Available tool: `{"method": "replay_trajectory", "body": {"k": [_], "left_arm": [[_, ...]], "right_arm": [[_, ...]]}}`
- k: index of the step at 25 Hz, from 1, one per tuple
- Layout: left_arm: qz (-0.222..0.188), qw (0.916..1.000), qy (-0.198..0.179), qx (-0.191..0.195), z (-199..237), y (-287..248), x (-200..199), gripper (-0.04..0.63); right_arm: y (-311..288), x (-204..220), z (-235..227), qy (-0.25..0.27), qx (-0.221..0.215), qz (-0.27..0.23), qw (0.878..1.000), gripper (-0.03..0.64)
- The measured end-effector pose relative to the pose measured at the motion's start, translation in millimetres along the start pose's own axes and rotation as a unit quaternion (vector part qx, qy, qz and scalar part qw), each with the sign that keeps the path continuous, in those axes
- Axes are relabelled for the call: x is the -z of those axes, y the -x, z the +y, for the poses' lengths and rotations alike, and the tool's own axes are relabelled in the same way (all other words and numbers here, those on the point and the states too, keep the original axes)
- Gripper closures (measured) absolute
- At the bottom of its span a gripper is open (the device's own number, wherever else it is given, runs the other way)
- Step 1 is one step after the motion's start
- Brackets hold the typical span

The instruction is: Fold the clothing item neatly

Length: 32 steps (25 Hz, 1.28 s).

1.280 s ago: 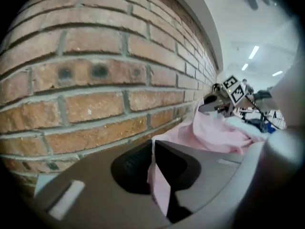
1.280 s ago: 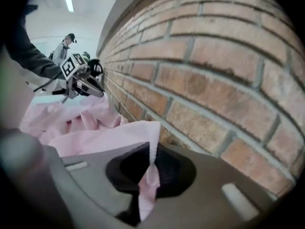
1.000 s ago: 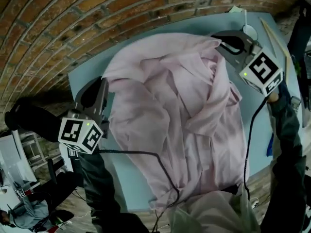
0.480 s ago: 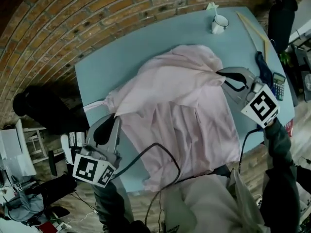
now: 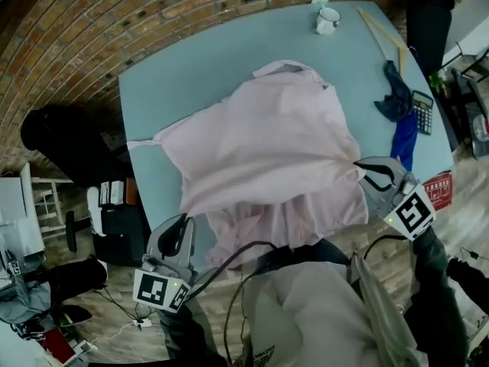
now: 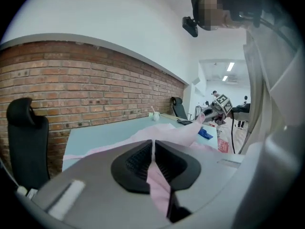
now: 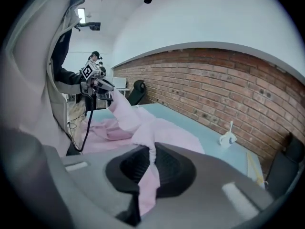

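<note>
A pale pink shirt (image 5: 267, 140) lies spread over the light blue table (image 5: 176, 75), and its near hem hangs past the front edge. My left gripper (image 5: 183, 222) is off the table's near left corner, shut on a corner of the shirt (image 6: 177, 132), with cloth pinched between its black pads (image 6: 138, 161). At the near right edge, my right gripper (image 5: 361, 165) is shut on the other corner. A twisted strip of the pink shirt (image 7: 157, 128) runs up out of its pads (image 7: 171, 166). The fabric stretches taut between the two grippers.
A white mug (image 5: 327, 20) and a wooden stick (image 5: 382, 35) sit at the far right corner. A blue cloth (image 5: 397, 105) and a calculator (image 5: 422, 112) lie along the right edge. A brick wall (image 5: 92, 21) backs the table. A black chair (image 5: 53, 132) stands to the left.
Both grippers have drawn back toward the near edge with the shirt held. The bunched shirt has been pulled out flatter over the table, its hem now over the front edge.
</note>
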<state>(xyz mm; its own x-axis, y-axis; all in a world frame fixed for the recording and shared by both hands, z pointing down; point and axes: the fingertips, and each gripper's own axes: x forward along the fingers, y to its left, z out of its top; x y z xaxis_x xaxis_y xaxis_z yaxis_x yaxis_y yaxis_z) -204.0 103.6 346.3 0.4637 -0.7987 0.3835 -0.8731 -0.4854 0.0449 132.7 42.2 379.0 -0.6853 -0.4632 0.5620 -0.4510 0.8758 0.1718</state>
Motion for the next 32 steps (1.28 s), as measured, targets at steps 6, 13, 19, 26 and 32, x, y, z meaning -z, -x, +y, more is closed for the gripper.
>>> {"method": "replay_trajectory", "body": {"k": [6, 13, 19, 26, 32], "left_arm": [[0.01, 0.9982, 0.016, -0.057, -46.6, 19.1, 82.6, 0.569], [0.063, 0.9921, 0.05, -0.097, -68.6, 30.2, 172.3, 0.568], [0.083, 0.9867, 0.059, -0.126, -76.8, 36.6, 208.4, 0.564], [0.109, 0.9693, 0.105, -0.194, -81.3, 67.9, 251.4, 0.357], [0.122, 0.9469, 0.186, -0.232, -120.0, 103.4, 279.3, 0.207]], "right_arm": [[11.7, 62.6, 64.3, -0.027, -0.014, 0.024, 0.999, 0.594], [3.7, 126.4, 103.5, 0.068, -0.035, 0.069, 0.995, 0.594], [0.3, 166.4, 129.4, 0.124, -0.023, 0.086, 0.988, 0.592], [30.2, 172.2, 118.7, 0.122, 0.059, 0.042, 0.99, 0.448], [52.5, 174.9, 148.3, 0.248, 0.032, 0.067, 0.966, 0.388]]}}
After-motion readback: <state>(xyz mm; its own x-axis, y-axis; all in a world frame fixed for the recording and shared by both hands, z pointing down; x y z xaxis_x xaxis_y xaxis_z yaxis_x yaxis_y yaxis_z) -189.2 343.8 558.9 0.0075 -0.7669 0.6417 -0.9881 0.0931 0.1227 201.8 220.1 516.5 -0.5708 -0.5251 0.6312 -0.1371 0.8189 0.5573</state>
